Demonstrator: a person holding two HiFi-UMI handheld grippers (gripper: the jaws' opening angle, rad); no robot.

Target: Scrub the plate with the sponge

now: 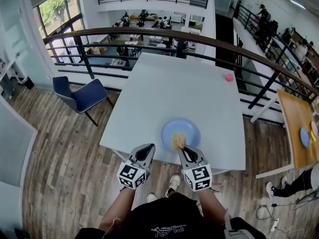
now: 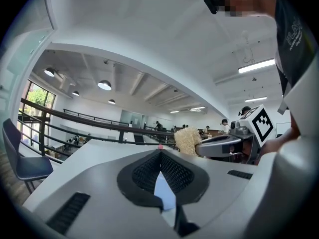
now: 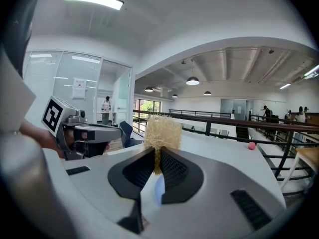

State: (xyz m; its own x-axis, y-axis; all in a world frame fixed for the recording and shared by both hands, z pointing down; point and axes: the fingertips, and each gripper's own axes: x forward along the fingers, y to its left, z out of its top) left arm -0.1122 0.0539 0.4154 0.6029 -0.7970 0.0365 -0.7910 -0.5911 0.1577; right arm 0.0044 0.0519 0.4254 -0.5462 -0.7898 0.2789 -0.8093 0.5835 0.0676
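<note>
A light blue plate lies near the front edge of the white table. My right gripper is shut on a tan fibrous sponge, which sits over the plate's near part. The sponge sticks up from between the right gripper's closed jaws. My left gripper rests at the table's front edge, left of the plate, with its jaws shut and nothing between them. From the left gripper view the sponge and the right gripper show to the right.
A small pink ball lies at the table's far right; it shows too as the pink ball. A blue chair stands left of the table. A railing runs behind. A wooden table stands at the right.
</note>
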